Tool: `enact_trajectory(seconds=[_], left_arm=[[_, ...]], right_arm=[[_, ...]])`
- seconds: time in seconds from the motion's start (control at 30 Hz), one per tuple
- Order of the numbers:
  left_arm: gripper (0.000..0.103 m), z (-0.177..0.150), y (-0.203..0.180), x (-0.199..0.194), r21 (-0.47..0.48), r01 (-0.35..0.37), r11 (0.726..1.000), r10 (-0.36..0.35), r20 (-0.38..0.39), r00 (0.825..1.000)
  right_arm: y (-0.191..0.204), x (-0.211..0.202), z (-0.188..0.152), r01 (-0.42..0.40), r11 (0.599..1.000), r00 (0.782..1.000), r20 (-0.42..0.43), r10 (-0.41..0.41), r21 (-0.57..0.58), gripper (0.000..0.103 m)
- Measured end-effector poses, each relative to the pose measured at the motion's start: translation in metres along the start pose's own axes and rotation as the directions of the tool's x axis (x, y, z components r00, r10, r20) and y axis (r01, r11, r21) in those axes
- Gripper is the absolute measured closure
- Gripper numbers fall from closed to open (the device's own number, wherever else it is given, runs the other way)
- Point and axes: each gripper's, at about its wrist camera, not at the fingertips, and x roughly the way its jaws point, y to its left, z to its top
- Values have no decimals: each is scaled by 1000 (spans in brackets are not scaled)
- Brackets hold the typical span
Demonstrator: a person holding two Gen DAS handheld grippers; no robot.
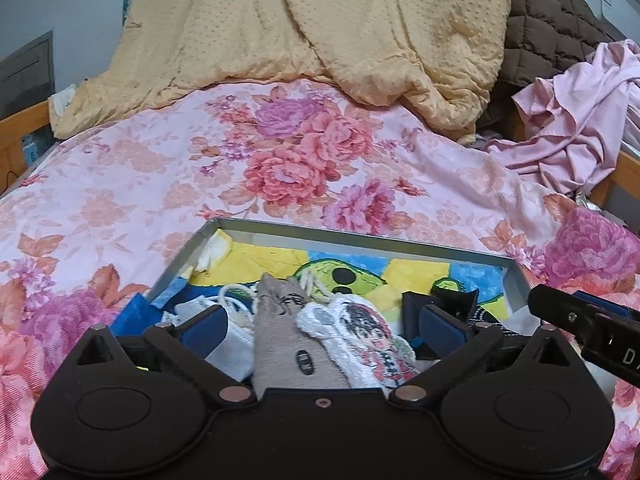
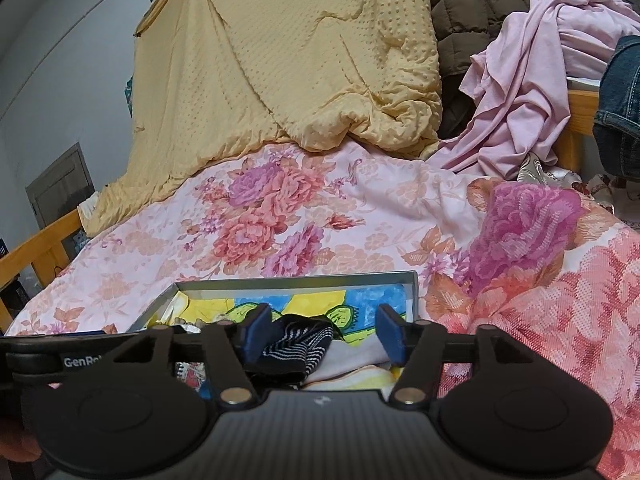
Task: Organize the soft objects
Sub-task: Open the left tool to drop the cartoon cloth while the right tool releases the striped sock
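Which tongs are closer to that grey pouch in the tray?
Left. The left tongs are open right around the grey pouch. The right tongs hang off to its right, open over a striped sock.
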Motion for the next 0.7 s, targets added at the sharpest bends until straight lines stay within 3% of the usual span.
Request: enact_trajectory(seconds=[0.2,0.4,0.7], left_arm=[[1,4,6,-13,-22,-15,1000,15,20,1000],[1,4,11,-29,-61,-17,998,19,32,999],[1,-3,21,-61,-87,-23,996,26,38,999]], right_arm=[[0,-9,2,-2,1000,1000,30,2,10,14],[1,-23,2,2,1000,998,65,-3,24,1],[5,-48,-1,-7,1000,996,84,5,23,0]])
